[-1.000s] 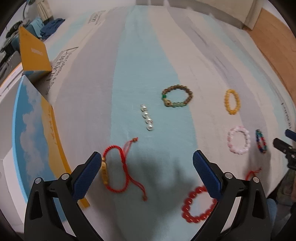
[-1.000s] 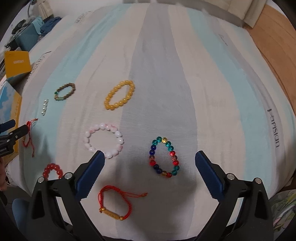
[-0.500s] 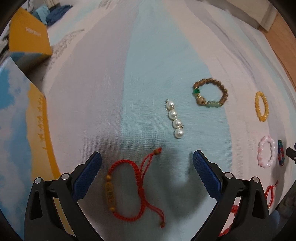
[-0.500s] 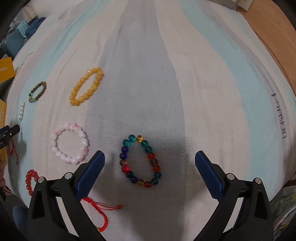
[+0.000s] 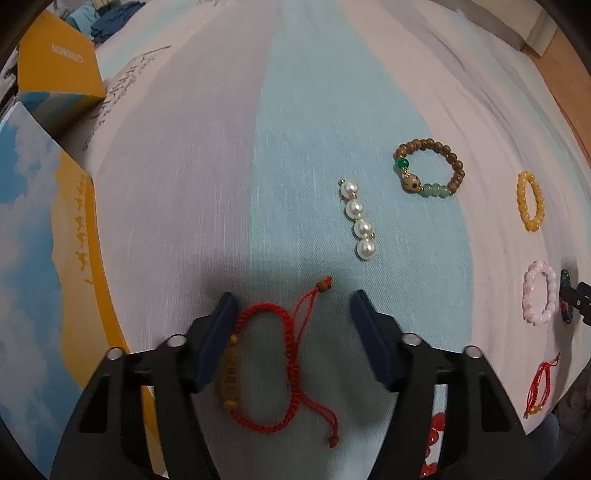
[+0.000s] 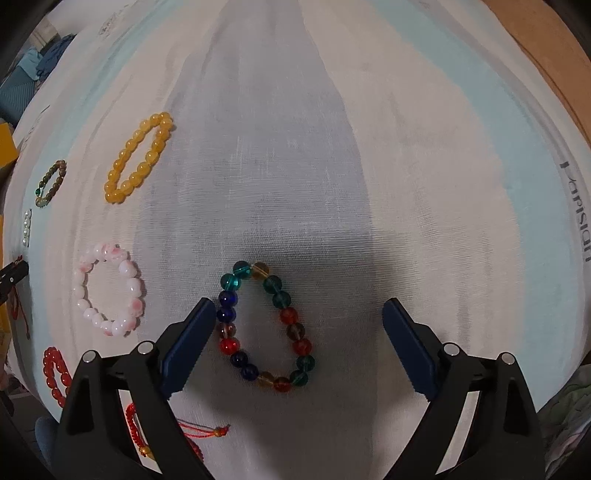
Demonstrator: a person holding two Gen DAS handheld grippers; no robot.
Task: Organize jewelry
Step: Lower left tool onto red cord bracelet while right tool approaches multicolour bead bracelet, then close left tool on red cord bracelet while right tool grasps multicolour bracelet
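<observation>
Home bedroom, striped bedsheet [image 6: 424, 147] (printed lettering), folded clothes [image 5: 107, 22]; wooden floor [image 6: 546, 48]

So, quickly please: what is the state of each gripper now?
Left gripper: closing around the red cord bracelet, not yet gripping it.
Right gripper: closing, multicoloured bead bracelet between its fingers, not held.

Striped bedsheet [image 6: 295, 147], wooden floor [image 6: 546, 40] beyond, dim light

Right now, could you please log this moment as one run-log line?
left hand-held gripper: closing around red cord bracelet | right hand-held gripper: closing around multicolour bead bracelet | both bracelets flat on cloth
</observation>
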